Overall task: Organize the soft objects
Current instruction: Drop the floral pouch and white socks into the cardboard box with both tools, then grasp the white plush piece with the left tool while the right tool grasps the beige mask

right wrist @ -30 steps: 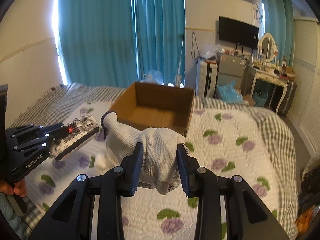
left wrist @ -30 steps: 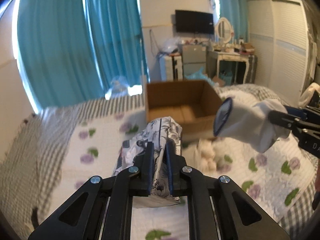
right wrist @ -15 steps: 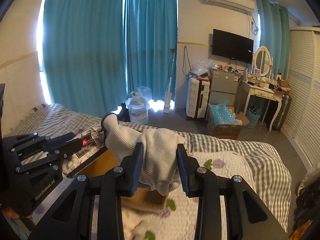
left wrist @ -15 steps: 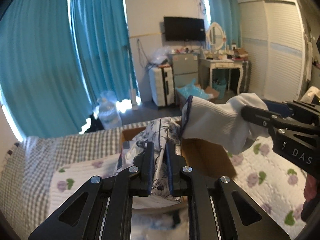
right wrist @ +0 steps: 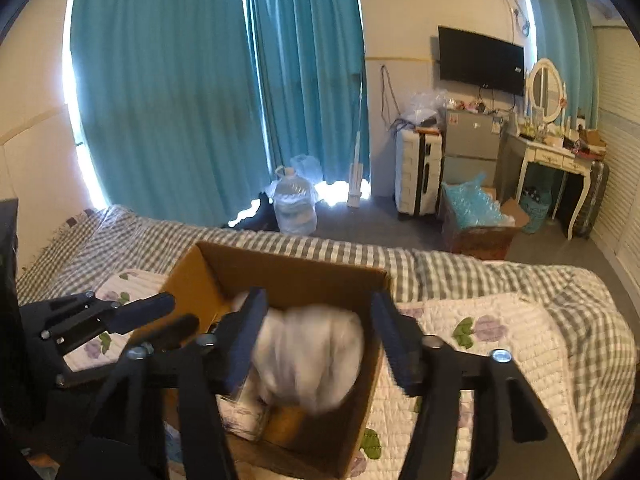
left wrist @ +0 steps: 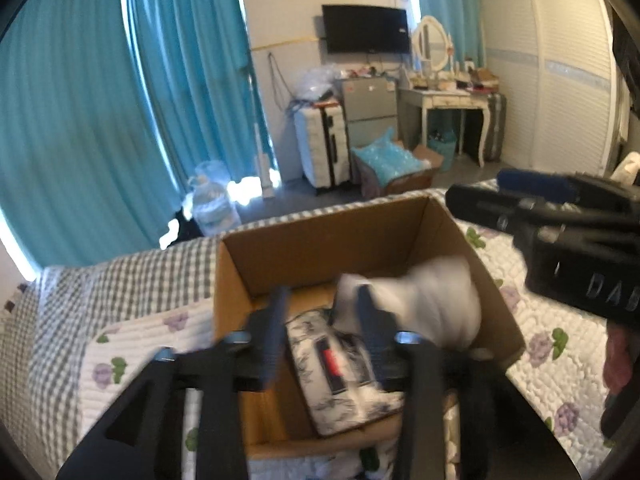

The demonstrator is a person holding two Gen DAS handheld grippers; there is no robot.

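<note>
A brown cardboard box (left wrist: 320, 236) (right wrist: 288, 276) sits on the quilted bed. My left gripper (left wrist: 322, 328) is open above the box; a floral-print fabric pack (left wrist: 344, 376) lies inside below it. My right gripper (right wrist: 320, 344) is open over the box, and a white sock (right wrist: 312, 364) is blurred between its fingers, free of them, inside the box. The sock also shows in the left wrist view (left wrist: 424, 300) at the box's right side. The right gripper appears in the left wrist view (left wrist: 560, 216), and the left gripper appears in the right wrist view (right wrist: 120, 316).
The bed has a floral quilt (right wrist: 500, 344) over a grey checked cover (left wrist: 120, 280). Beyond the bed are teal curtains (right wrist: 200, 80), a water jug (right wrist: 294, 200), a white suitcase (right wrist: 416, 168), a dressing table (right wrist: 556, 152) and a wardrobe (left wrist: 552, 60).
Both grippers moved over the box and opened. The floral pack and the white sock have left the fingers and dropped into the box.
</note>
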